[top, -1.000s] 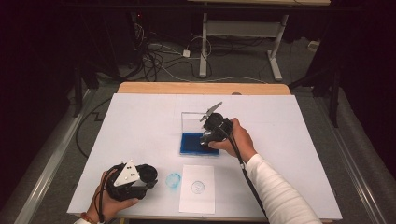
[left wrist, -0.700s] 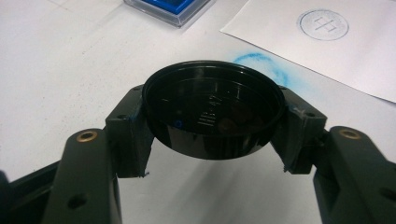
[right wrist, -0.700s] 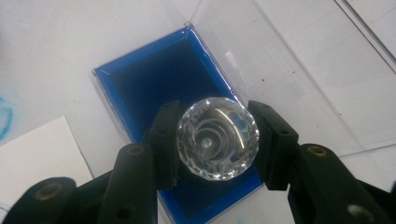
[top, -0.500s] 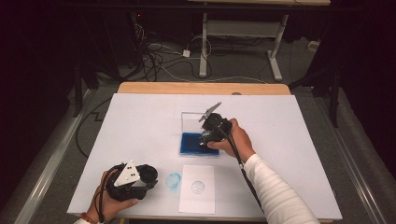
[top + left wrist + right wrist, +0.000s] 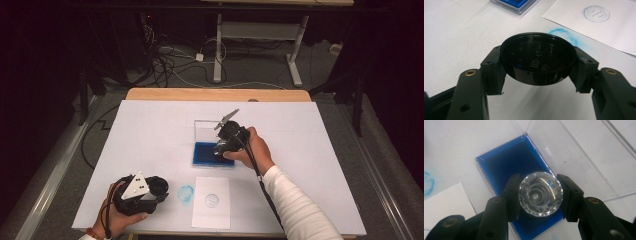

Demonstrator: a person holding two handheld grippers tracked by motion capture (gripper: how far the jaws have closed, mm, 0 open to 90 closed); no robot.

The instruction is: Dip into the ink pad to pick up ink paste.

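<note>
My right gripper (image 5: 541, 195) is shut on a round stamp with a faceted clear top (image 5: 541, 193). It holds the stamp down over the blue ink pad (image 5: 511, 162), which sits in an open clear case. In the high view this gripper (image 5: 222, 149) stands over the ink pad (image 5: 207, 154) at mid-table. My left gripper (image 5: 537, 63) is shut on a black round cap (image 5: 537, 58), held just above the table. In the high view it (image 5: 161, 190) rests near the front left edge, pointing right.
A white paper sheet (image 5: 212, 212) with a round blue stamp print (image 5: 212, 200) lies at the front of the white table (image 5: 150, 130). A blue ink smudge (image 5: 186, 194) marks the table beside it. The case's clear lid (image 5: 586, 157) lies open behind the pad.
</note>
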